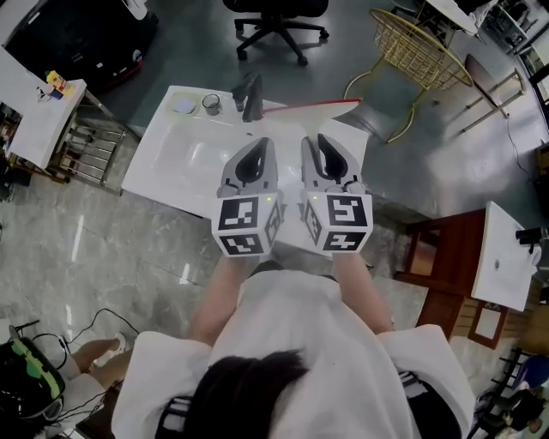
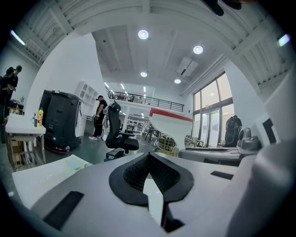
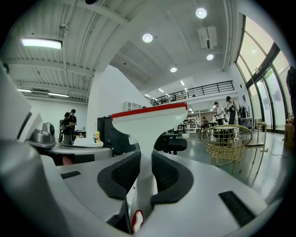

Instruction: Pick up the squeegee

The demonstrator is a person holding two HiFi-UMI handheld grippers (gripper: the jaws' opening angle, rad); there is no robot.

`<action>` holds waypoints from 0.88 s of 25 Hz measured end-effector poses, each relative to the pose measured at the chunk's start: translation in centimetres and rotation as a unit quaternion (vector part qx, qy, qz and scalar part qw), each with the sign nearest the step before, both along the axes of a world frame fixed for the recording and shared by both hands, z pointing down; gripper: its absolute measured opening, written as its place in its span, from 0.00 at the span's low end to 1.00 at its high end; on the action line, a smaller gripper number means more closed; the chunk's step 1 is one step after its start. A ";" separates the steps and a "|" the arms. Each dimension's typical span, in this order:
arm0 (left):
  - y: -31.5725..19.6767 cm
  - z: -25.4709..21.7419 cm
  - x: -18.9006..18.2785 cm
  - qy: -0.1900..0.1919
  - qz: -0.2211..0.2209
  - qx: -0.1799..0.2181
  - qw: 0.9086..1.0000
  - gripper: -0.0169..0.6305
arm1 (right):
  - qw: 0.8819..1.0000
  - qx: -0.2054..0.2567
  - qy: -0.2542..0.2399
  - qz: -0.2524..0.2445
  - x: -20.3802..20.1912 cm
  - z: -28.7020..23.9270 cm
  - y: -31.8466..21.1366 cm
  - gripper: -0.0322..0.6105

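Note:
The squeegee [image 3: 150, 115] is white with a red strip along its blade. My right gripper [image 3: 145, 159] is shut on its handle, and the blade stands up beyond the fingertips. In the head view the squeegee [image 1: 319, 110] hangs over the far edge of the white table, ahead of the right gripper [image 1: 330, 156]. From the left gripper view the squeegee [image 2: 170, 123] shows to the right. My left gripper [image 2: 149, 157] is beside the right one, its pads meeting at the tips with nothing held. In the head view the left gripper [image 1: 255, 160] hovers above the table.
The white table [image 1: 163, 167] carries a dark faucet [image 1: 250, 96] and a small jar [image 1: 211, 104] near its far edge. Beyond it stand a black office chair [image 1: 274, 21] and a gold wire chair [image 1: 420, 51]. Wooden furniture [image 1: 442, 257] stands at the right.

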State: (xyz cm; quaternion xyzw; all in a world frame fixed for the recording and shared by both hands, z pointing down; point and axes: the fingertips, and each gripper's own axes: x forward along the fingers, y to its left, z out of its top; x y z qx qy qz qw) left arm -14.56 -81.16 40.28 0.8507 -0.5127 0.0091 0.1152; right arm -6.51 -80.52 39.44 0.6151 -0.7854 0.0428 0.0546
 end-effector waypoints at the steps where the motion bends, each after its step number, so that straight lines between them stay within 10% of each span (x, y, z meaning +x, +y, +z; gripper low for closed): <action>1: 0.2 -0.1 0.3 -0.003 0.002 0.002 1.000 0.06 | 1.000 0.000 0.005 0.001 0.2 0.1 0.2 0.20; 22: 4.0 -0.8 3.1 -0.017 0.002 0.011 1.000 0.06 | 1.000 -0.006 0.021 0.011 3.2 0.4 4.4 0.20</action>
